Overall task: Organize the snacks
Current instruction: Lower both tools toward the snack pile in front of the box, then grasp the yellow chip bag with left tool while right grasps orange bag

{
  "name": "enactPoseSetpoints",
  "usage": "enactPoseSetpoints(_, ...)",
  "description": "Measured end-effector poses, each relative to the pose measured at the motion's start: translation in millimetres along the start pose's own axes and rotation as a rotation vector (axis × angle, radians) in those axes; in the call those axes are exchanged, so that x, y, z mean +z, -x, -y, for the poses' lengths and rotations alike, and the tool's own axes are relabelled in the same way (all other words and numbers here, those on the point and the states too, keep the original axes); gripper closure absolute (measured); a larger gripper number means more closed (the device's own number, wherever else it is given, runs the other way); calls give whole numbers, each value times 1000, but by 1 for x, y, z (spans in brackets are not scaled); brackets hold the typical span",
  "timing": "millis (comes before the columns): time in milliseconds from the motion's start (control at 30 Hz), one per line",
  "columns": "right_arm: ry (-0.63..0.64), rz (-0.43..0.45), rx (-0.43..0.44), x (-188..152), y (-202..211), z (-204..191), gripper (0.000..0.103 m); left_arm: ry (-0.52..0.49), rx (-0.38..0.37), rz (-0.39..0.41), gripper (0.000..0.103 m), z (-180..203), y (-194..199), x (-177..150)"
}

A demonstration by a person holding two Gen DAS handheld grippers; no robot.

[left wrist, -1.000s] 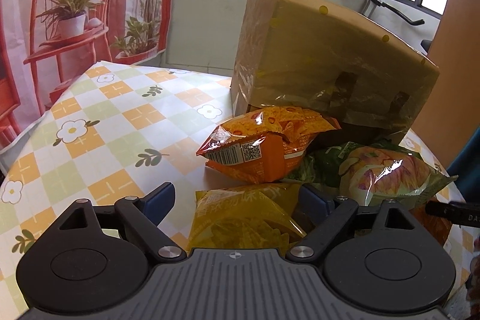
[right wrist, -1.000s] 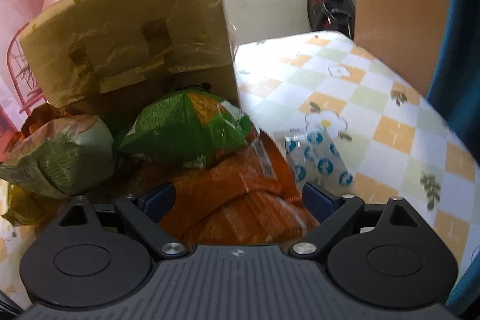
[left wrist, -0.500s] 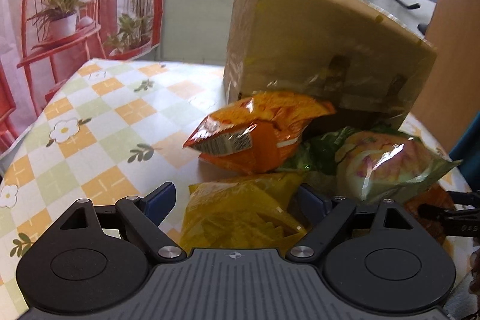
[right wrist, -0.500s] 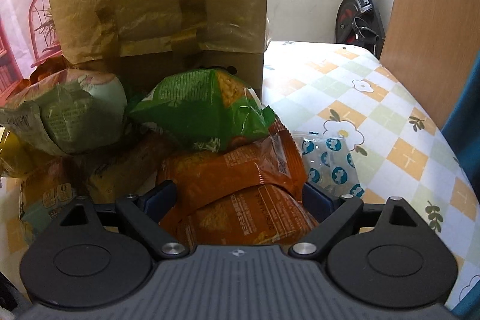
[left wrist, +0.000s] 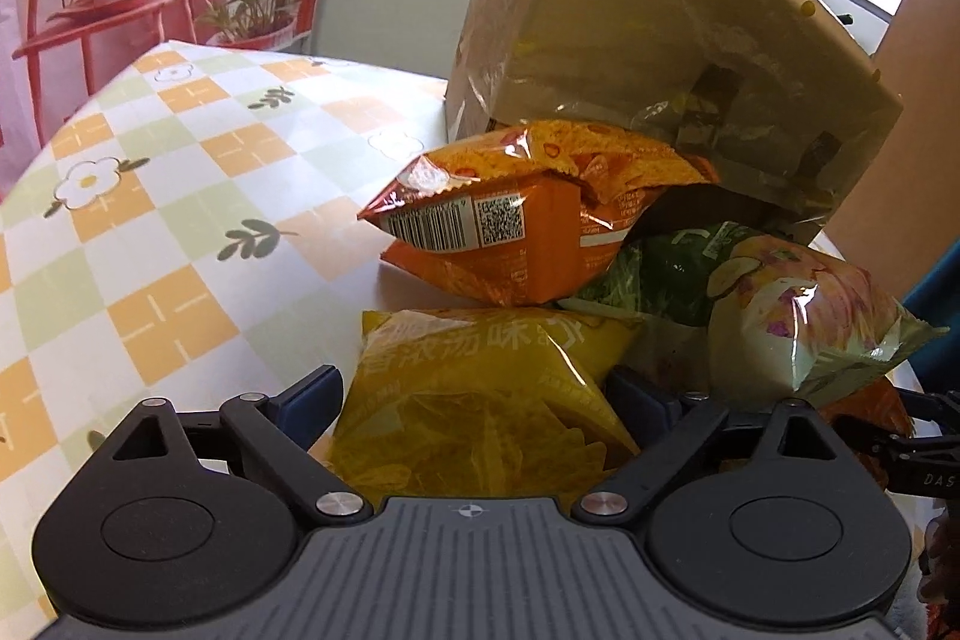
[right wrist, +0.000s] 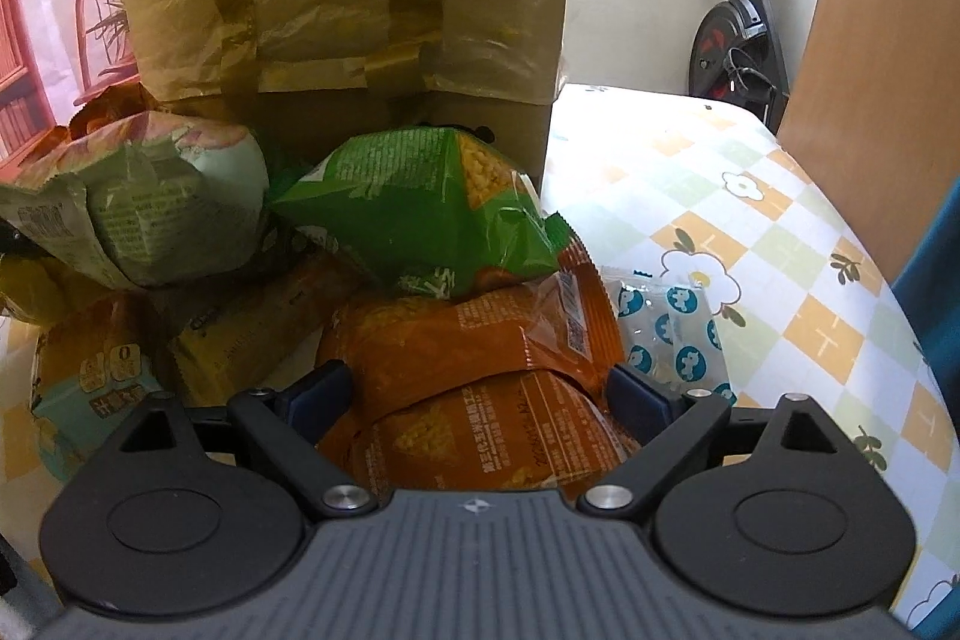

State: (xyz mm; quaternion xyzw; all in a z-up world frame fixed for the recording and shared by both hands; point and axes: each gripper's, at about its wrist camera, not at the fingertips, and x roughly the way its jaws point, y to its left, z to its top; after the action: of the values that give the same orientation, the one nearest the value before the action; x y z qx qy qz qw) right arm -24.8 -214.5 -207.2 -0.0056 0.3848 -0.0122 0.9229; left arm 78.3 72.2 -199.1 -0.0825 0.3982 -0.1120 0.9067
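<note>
1. While the left gripper point(left wrist: 474, 394) sits low over the checkered tablecloth point(left wrist: 162, 232), its two blue fingers point(left wrist: 309, 391) flank a yellow snack bag point(left wrist: 480, 400); both pads press against the bag's sides, so the bag is clamped between them.
2. Straight ahead of those fingers, just past the yellow bag, an orange chip bag point(left wrist: 528, 220) lies with its barcode toward the camera.
3. Ahead and to the right of the fingers rests a pale green bag point(left wrist: 798, 316), overlapping a dark green packet beneath it.
4. Beyond both stands a taped cardboard box point(left wrist: 630, 34), tilted in this fisheye view.
5. On the other side, the right gripper point(right wrist: 477, 394) has its fingers point(right wrist: 315, 394) on either side of an orange corn-snack bag point(right wrist: 480, 400), each pad pressed into the wrapper, clamping it.
6. Lying on that bag's far end, ahead of the fingers, is a bright green bag point(right wrist: 420, 214).
7. Just beside the right finger lies a white packet with blue dots point(right wrist: 672, 334).
8. Left of the fingers, a yellowish bar packet point(right wrist: 240, 334) and a teal-cornered packet point(right wrist: 90, 394) touch the heap.
</note>
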Motion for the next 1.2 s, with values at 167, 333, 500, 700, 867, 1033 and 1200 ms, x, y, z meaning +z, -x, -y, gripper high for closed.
enactPoseSetpoints(167, 21, 5, -10, -3, -3, -2, 6, -23, 10, -17, 6, 1, -9, 0)
enactPoseSetpoints(333, 35, -4, -23, -5, -9, -4, 4, -27, 4, -16, 10, 2, -11, -2)
enactPoseSetpoints(500, 84, 6, -35, -10, -12, -9, 0, -53, -6, -5, 17, 3, -8, -5)
enactPoseSetpoints(700, 93, 14, -42, -10, -14, -9, 0, -50, -24, 27, 20, 3, 7, -8)
enactPoseSetpoints(867, 99, 25, -29, -12, -9, -10, 6, -36, -19, 80, 20, 3, 29, -6)
enactPoseSetpoints(1033, 58, 31, -22, -11, -2, -2, 19, -42, 1, 120, 20, 9, 49, -3)
enactPoseSetpoints(1200, 1, 32, 10, -13, 7, 6, 20, -57, 18, 165, 20, 19, 65, 4)
